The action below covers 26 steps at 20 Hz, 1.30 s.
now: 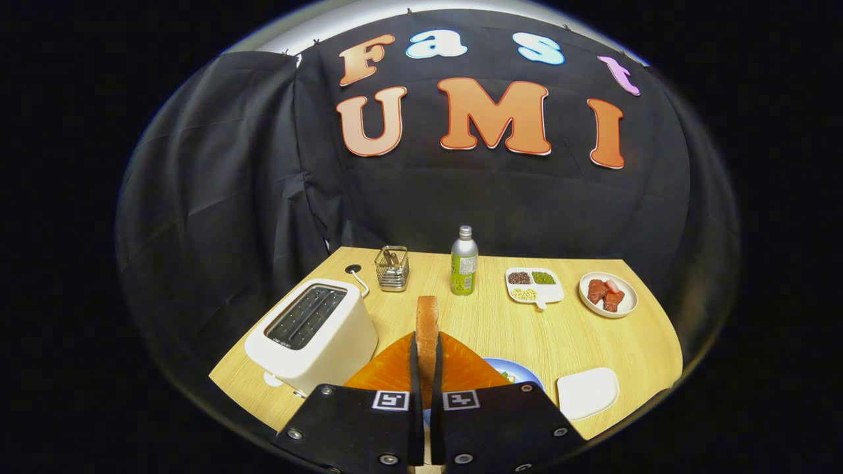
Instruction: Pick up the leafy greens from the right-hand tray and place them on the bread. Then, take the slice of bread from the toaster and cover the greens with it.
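My gripper [427, 368] is shut on a slice of bread [427, 326], which stands on edge between both fingers, held above the table. Below and just ahead of the fingers lies an orange mat [388, 372] with a blue plate [520, 372] on it; a bit of green shows on the plate next to the right finger. The white toaster [311, 336] stands to the left of the fingers with its slots bare. The white tray [587, 392] to the right of the fingers has nothing on it.
At the back of the wooden table [579, 342] stand a wire holder [392, 268], a green-labelled bottle [464, 261], a white divided dish [534, 286] of beans and a plate of red meat pieces [607, 294]. The toaster's cord [361, 282] runs to a hole.
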Tool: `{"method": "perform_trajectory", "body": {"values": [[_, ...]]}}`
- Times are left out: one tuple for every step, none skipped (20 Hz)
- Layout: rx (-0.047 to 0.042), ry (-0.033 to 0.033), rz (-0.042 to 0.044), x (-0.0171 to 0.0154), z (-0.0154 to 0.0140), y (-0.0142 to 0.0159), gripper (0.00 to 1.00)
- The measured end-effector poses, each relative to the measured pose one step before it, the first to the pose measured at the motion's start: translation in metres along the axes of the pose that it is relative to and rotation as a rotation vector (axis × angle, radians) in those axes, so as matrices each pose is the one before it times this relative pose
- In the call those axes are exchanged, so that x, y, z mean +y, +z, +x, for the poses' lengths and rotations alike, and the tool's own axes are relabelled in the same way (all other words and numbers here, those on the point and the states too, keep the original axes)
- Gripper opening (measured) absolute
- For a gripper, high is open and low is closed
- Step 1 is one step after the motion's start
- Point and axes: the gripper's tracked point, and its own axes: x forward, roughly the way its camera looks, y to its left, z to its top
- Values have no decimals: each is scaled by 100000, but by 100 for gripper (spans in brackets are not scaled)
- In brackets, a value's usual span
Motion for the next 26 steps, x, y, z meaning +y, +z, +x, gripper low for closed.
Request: {"method": "perform_trajectory", "body": {"values": [[845, 220, -27, -336, -4, -499, 4], [765, 452, -30, -228, 128, -491, 4], [673, 377, -163, -210, 112, -493, 4], [749, 166, 6, -323, 171, -548, 4], [840, 128, -82, -349, 215, -574, 4], [1135, 203, -68, -319, 178, -653, 4], [829, 402, 176, -171, 164, -523, 4], [767, 402, 235, -223, 237, -448, 4], [870, 389, 240, -254, 112, -627, 4], [978, 579, 125, -171, 304, -514, 4], [1254, 444, 114, -174, 333, -518, 4], [817, 952, 530, -78, 291, -426, 4], [835, 685, 438, -130, 133, -367, 4], [573, 893, 428, -65, 284, -303, 5], [278, 829, 196, -12, 197, -203, 4], [767, 339, -219, -188, 289, -276, 4], [1178, 109, -218, -332, 166, -520, 4], [725, 232, 250, -266, 246, -281, 4], [569, 389, 863, -228, 165, -347, 4], [902, 269, 983, -297, 191, -335, 4], [733, -65, 982, -508, 116, -307, 4], [256, -312, 618, -517, 98, -41, 5], [-388, -574, 436, -597, 70, 84, 4], [-9, -536, 623, -639, 159, 132, 4], [788, 72, 907, -480, 172, -183, 5], [666, -598, 1077, -613, 220, -77, 6]]}}
